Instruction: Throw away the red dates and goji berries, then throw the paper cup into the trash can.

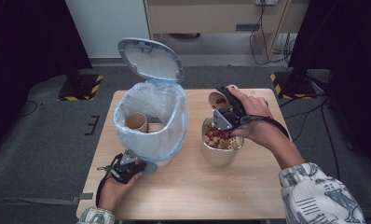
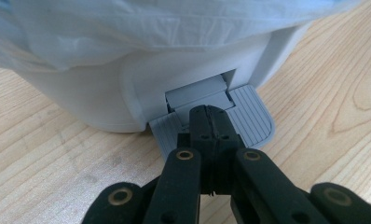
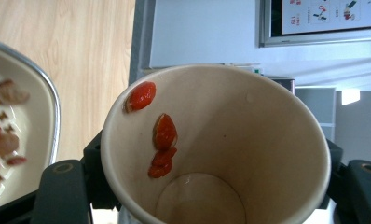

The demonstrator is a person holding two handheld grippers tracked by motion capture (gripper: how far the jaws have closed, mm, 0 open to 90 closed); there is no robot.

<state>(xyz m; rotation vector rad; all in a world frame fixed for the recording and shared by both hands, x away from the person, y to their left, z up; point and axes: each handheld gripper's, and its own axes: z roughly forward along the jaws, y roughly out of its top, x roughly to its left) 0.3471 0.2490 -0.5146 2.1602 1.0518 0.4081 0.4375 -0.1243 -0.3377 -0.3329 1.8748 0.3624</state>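
a lab-like recording room, not a home: a small light wooden table (image 1: pixel 188 186) stands alone on grey carpet (image 1: pixel 44 140), flanked by black stands whose bases carry yellow-and-black hazard tape (image 1: pixel 81 88). loose black cables (image 1: pixel 267 46) trail by the white wall, and a framed instruction poster (image 3: pixel 321 21) hangs there.

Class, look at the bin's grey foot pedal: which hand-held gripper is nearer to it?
Left. The left hand-held gripper rests shut on the foot pedal; the right hand-held gripper holds a paper cup tipped over the bowl, across the table.
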